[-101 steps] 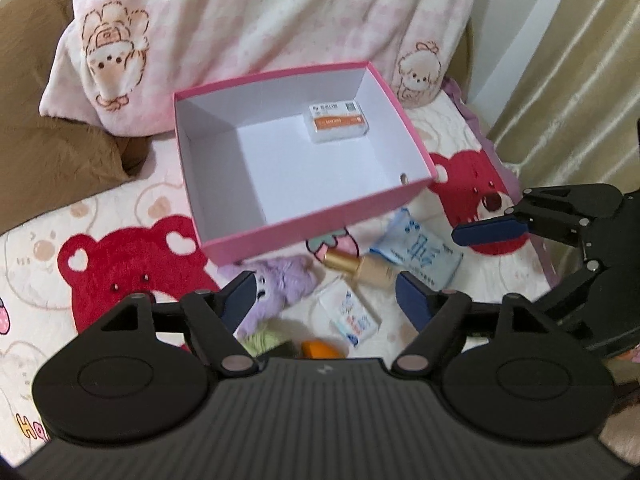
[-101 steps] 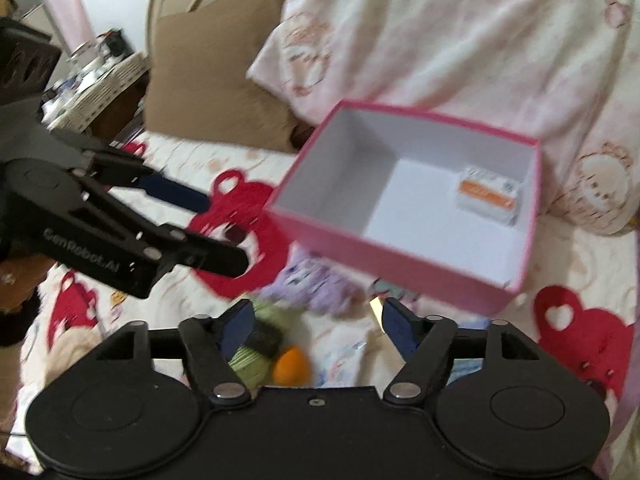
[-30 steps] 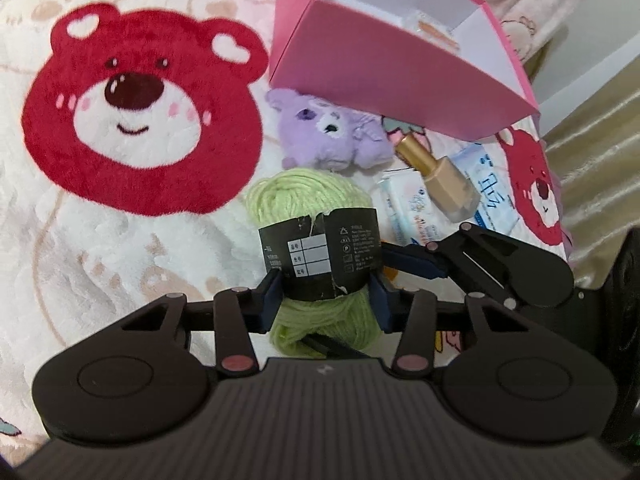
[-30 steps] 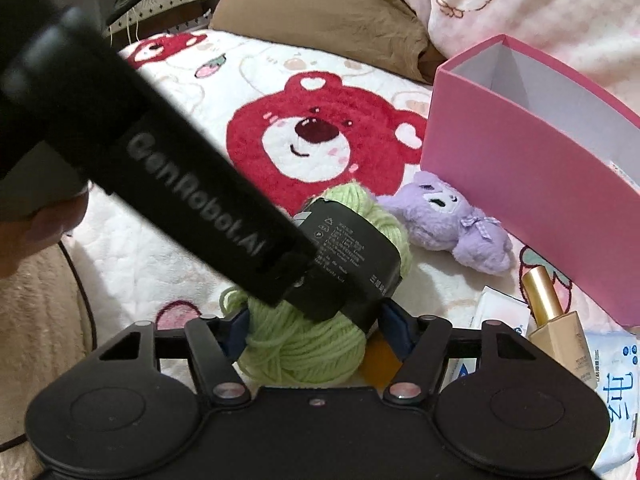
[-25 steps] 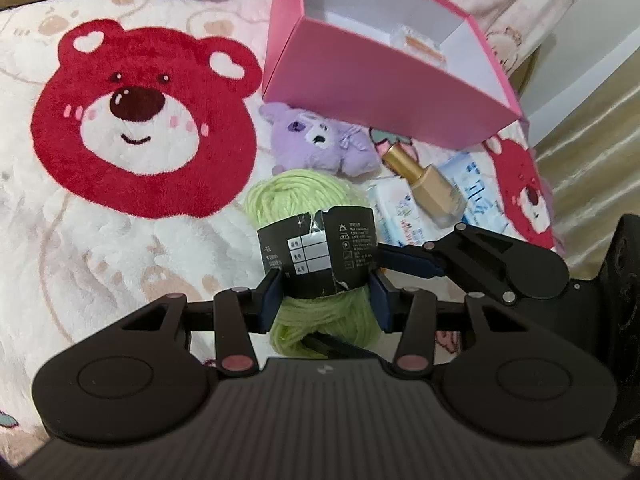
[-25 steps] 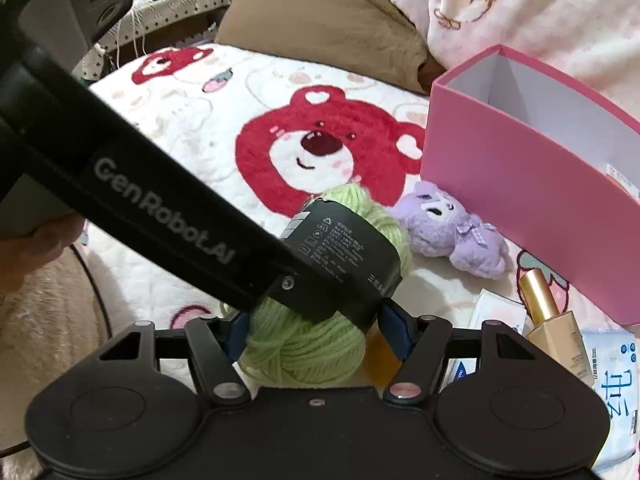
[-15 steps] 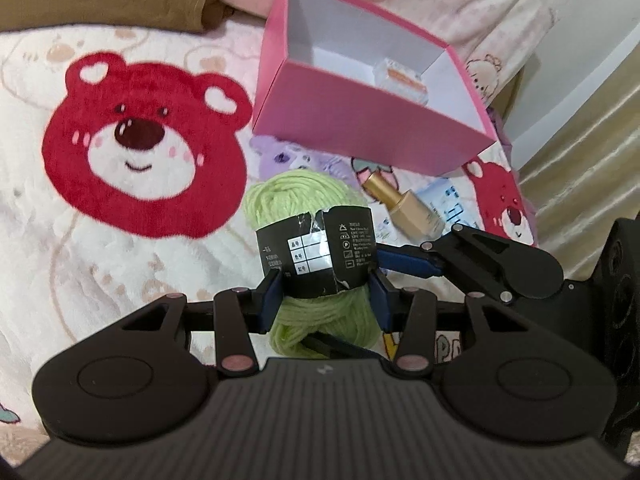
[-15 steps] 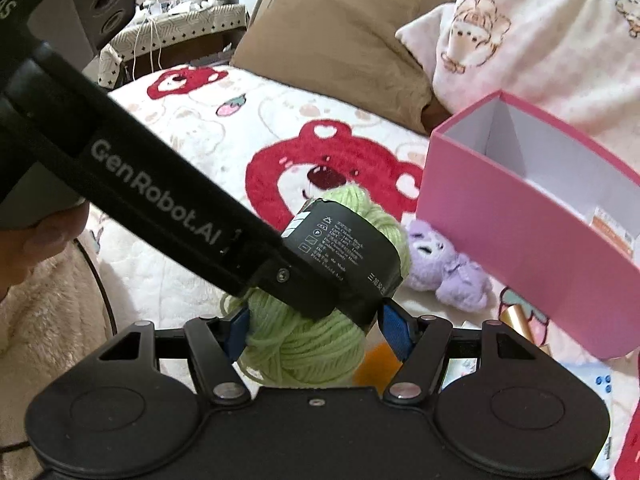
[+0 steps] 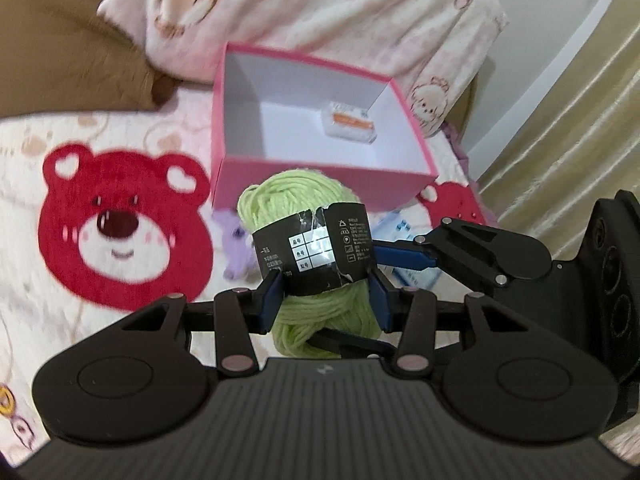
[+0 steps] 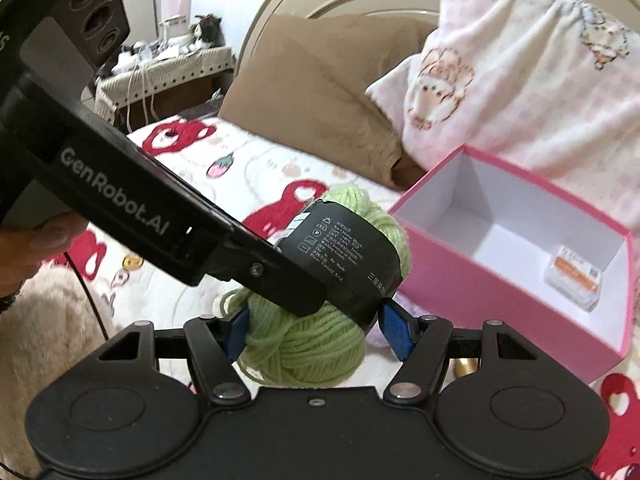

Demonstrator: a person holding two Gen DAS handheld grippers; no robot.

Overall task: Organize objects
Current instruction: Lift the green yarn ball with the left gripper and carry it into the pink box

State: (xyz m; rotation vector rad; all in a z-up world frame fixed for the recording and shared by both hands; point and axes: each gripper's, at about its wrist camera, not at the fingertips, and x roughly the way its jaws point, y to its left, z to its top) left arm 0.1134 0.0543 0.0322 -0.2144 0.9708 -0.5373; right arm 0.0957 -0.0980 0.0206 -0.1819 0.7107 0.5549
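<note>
Bedding printed with red bears (image 9: 120,236) lies beneath the left gripper (image 9: 324,294) and the right gripper (image 10: 316,334), both clamped on one green yarn ball (image 9: 298,204) held above it. Beyond sits the open pink box (image 9: 320,178) holding a small white packet (image 9: 351,123), with pillows (image 9: 320,16) behind.

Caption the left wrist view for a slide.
Both grippers clamp a green yarn ball before the pink box.
</note>
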